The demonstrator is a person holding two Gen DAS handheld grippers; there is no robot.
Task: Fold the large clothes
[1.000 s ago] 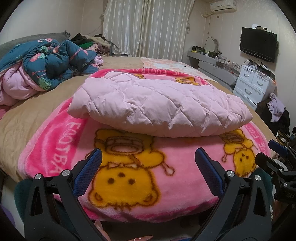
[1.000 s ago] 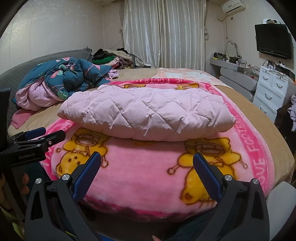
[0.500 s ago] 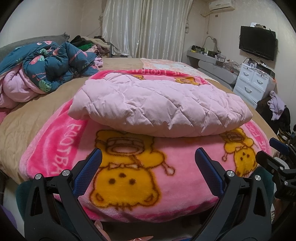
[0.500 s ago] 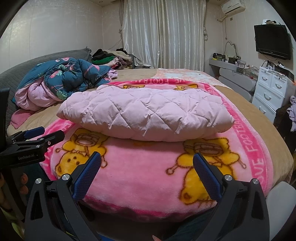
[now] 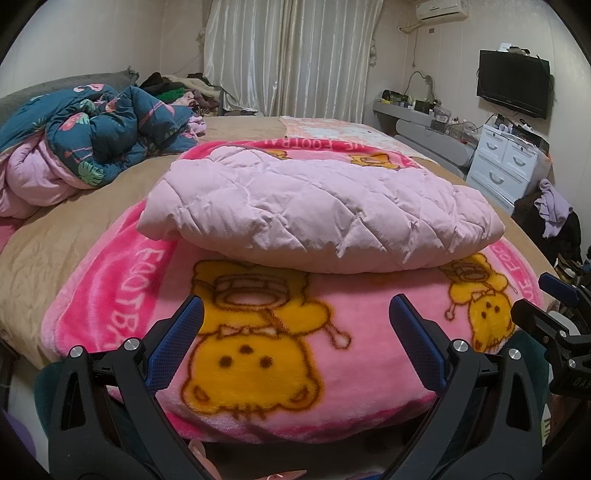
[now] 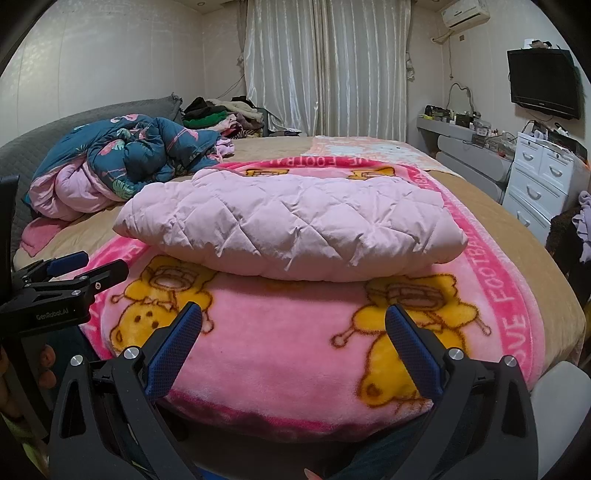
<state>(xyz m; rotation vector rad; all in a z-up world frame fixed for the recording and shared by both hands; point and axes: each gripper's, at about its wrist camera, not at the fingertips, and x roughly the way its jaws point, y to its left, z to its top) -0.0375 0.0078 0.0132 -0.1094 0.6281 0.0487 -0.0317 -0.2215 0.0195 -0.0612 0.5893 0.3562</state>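
— Starting nearest: what is sitting at the foot of the bed?

— Left gripper (image 5: 295, 328), fingers standing wide apart, holding nothing, hovering over the near edge of the pink cartoon blanket (image 5: 266, 354). Right gripper (image 6: 293, 328), likewise spread and empty, hanging over the same edge further to the right. Each is showing at the border of the other's view, so they are sitting side by side and apart. Fingertips of the person's hand (image 6: 46, 363) are peeking out beneath the left tool; little more of the hand is showing.

— And the garment?

— Pink quilted jacket (image 5: 317, 214), lying folded into a thick, wide bundle across the middle of the blanket, well beyond both grippers and touched by neither. Its rounded fold is facing the near side. Whether sleeves are tucked inside is not telling from here.

— Underneath it?

— Blanket is lying over a tan bedspread (image 5: 48, 240), which is covering the bed.

— Further back?

— Teal floral duvet (image 6: 144, 151) with pink lining, lying heaped at the left side of the bed. Behind it, a pile of mixed clothes (image 6: 221, 110) is sitting near the curtains (image 6: 325, 66). At the right, a white drawer unit (image 6: 539, 177) is standing against the wall, with a television (image 6: 543, 83) hanging above it and an air conditioner (image 6: 465, 13) mounted near the ceiling.
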